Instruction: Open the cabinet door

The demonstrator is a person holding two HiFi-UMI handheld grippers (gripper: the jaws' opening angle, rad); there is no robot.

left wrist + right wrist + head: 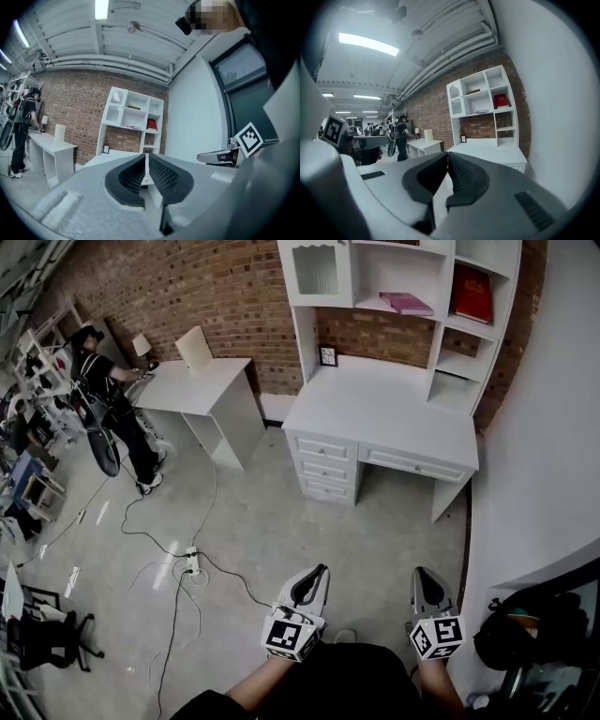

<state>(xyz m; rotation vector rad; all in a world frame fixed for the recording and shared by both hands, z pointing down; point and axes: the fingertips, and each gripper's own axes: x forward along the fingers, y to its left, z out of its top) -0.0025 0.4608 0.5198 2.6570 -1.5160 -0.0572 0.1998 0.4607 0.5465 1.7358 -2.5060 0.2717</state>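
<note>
The left hand-held gripper point(317, 574) is held low and about level, its jaws closed together with nothing between them. The cabinet door point(317, 273) is found well ahead of it and higher up, almost straight along its line. It sits at the left end of the shelf unit point(441, 306) that stands on the white surface point(375, 409). The door is upright, taller than wide, and is seen shut; its hinge side cannot be told. Bare floor point(272, 521) lies between both tools and the furniture. The right hand-held gripper point(427, 579) is carried beside the left one, tipped slightly down, its jaws likewise pressed together and empty. From it the door lies ahead, up and off to the left. The left one is therefore judged the better aligned, and a long forward, upward reach is judged necessary before any pull.
</note>
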